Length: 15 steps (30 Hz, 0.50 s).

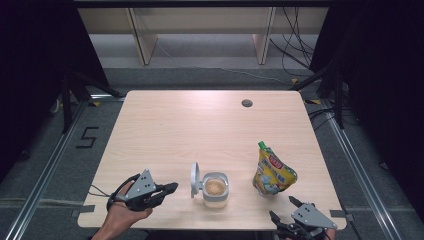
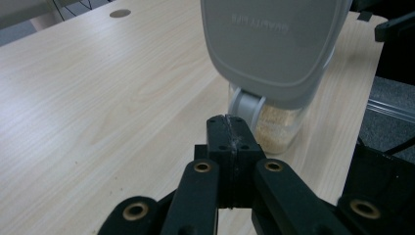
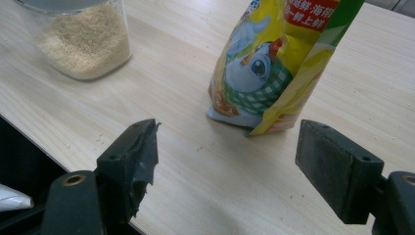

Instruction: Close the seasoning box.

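Jaws, left gripper (image 2: 230,132): pressed together, empty, just before jar hinge.
Jaws, right gripper (image 3: 227,152): wide apart, empty.
Jar (image 1: 215,189): lid (image 1: 195,179) flipped up, embossed writing unreadable.
Pouch (image 1: 273,172): yellow, Chinese print.

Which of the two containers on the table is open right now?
The clear jar of beige granules: its grey lid is flipped up. The yellow pouch keeps its green cap on.

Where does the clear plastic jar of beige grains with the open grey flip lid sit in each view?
High view: clear plastic jar of beige grains, lower centre, lid up.
Left gripper view: upper right, behind the lid.
Right gripper view: top left.
Shared landmark: light wooden table.
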### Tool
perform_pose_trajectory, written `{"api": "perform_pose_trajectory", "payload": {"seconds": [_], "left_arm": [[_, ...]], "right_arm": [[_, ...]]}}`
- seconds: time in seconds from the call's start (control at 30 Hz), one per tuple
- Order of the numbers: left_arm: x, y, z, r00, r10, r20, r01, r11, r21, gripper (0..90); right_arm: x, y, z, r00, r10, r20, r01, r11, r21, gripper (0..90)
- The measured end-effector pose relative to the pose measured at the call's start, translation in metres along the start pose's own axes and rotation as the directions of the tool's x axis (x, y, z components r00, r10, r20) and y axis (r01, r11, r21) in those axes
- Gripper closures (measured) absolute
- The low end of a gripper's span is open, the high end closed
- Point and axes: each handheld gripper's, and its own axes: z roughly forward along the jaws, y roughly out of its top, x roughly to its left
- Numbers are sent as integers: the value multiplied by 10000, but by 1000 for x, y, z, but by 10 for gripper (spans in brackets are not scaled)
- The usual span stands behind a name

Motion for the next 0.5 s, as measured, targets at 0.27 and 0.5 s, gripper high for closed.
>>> {"api": "perform_pose_trajectory", "payload": {"seconds": [0.27, 0.5], "left_arm": [[-6, 20, 6, 9991, 250, 336, -252, 9997, 50, 890], [-8, 25, 12, 9983, 302, 507, -300, 9995, -35, 890]], "right_arm": [[0, 0, -1, 10000, -50, 21, 49, 10000, 47, 249], [0, 0, -1, 10000, -65, 6, 65, 10000, 56, 249]]}}
